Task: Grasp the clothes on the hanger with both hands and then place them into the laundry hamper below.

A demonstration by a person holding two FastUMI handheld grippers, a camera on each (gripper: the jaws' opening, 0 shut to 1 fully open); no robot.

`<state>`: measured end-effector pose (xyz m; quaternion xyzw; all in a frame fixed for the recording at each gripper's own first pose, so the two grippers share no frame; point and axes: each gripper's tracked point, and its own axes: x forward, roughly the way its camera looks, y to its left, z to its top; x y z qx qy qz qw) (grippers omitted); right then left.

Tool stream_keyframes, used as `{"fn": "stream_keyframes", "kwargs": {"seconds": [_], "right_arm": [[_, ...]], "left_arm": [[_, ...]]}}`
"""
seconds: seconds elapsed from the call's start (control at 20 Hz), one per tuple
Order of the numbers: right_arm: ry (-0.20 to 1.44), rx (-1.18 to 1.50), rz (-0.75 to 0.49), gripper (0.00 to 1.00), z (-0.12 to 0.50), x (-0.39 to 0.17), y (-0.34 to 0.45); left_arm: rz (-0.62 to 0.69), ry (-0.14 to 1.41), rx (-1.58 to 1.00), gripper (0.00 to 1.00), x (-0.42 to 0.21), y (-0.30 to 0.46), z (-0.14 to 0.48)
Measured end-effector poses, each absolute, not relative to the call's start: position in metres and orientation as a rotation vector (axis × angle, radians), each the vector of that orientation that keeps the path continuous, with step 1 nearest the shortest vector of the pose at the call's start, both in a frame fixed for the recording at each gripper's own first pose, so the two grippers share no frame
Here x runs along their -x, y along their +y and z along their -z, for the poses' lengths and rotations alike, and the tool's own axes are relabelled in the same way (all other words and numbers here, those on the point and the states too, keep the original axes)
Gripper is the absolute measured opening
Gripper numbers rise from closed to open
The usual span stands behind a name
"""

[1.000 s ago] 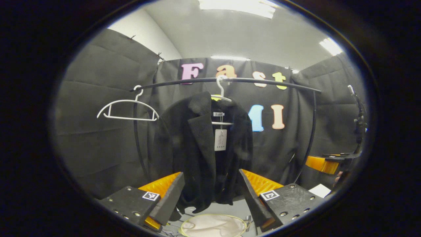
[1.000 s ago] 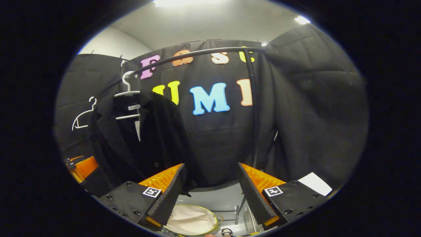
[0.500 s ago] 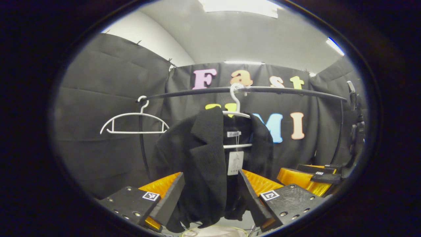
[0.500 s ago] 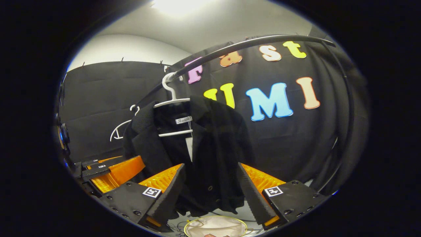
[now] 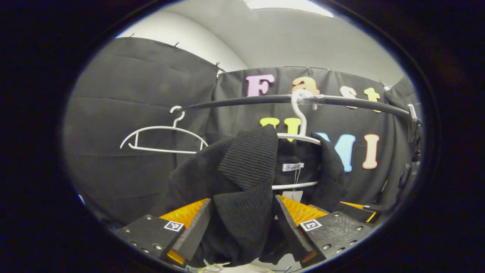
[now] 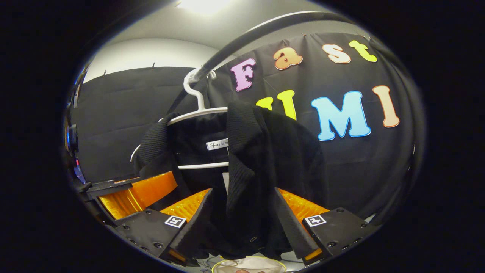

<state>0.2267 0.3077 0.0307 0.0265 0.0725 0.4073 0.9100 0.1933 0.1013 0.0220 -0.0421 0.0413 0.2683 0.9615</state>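
A black jacket (image 5: pixel 246 170) hangs on a white hanger (image 5: pixel 300 125) from the black rail (image 5: pixel 242 101). My left gripper (image 5: pixel 242 199) is open, and the jacket's ribbed left lapel and front hang between its fingers, which stand wide apart. In the right gripper view the same jacket (image 6: pixel 273 159) hangs on its hanger (image 6: pixel 197 112). My right gripper (image 6: pixel 243 189) is open too, its fingers on either side of the jacket's right front panel. The hamper's pale rim (image 6: pixel 250 262) peeks out below the hem. Each view also shows the other gripper: the right gripper (image 5: pixel 356 210) and the left gripper (image 6: pixel 132 193).
An empty white hanger (image 5: pixel 163 131) hangs on the rail to the left of the jacket. The rail's upright post (image 5: pixel 174 151) stands behind it. Black cloth walls close in at the back and on both sides.
Both grippers have risen and moved in toward the jacket. Its front panels now hang between the open fingers, and the hamper has slid nearly out of sight below.
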Motion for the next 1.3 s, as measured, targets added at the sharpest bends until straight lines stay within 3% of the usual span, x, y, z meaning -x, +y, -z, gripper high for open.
{"fn": "stream_keyframes", "kwargs": {"seconds": [0.05, 0.25, 0.3, 0.35, 0.55, 0.6, 0.65, 0.7, 0.85, 0.95, 1.15, 1.3], "right_arm": [[0.154, -0.059, -0.844, 0.98, -0.03, -0.233, 0.313], [0.162, -0.082, -0.822, 0.98, -0.028, -0.26, 0.325], [0.161, -0.087, -0.813, 0.93, -0.028, -0.266, 0.327], [0.154, -0.082, -0.797, 0.98, -0.029, -0.272, 0.326], [0.124, -0.089, -0.761, 0.95, -0.031, -0.289, 0.325], [0.122, -0.098, -0.762, 0.94, -0.031, -0.294, 0.327], [0.119, -0.102, -0.759, 0.83, -0.03, -0.299, 0.329], [0.117, -0.105, -0.76, 0.81, -0.031, -0.302, 0.328], [0.105, -0.093, -0.753, 0.36, -0.033, -0.312, 0.325], [0.125, -0.136, -0.784, 0.14, -0.031, -0.314, 0.326], [0.129, -0.146, -0.872, 0.07, -0.036, -0.314, 0.326], [0.113, -0.16, -0.863, 0.07, -0.044, -0.315, 0.314]], "left_arm": [[-0.565, 0.085, 0.082, 0.94, -0.196, 0.105, -0.021], [-0.64, 0.103, 0.058, 0.94, -0.207, 0.115, -0.014], [-0.655, 0.1, 0.055, 0.95, -0.208, 0.116, -0.014], [-0.67, 0.095, 0.048, 0.94, -0.207, 0.119, -0.014], [-0.725, 0.099, 0.036, 0.87, -0.208, 0.129, -0.01], [-0.727, 0.099, 0.035, 0.79, -0.21, 0.131, -0.01], [-0.726, 0.102, 0.034, 0.72, -0.21, 0.13, -0.009], [-0.724, 0.103, 0.03, 0.72, -0.21, 0.13, -0.01], [-0.714, 0.09, 0.039, 0.39, -0.209, 0.13, -0.011], [-0.738, 0.086, 0.035, 0.27, -0.202, 0.134, -0.012], [-0.673, 0.077, 0.068, 0.02, -0.203, 0.127, -0.015], [-0.629, 0.06, 0.1, 0.03, -0.195, 0.126, -0.021]]}}
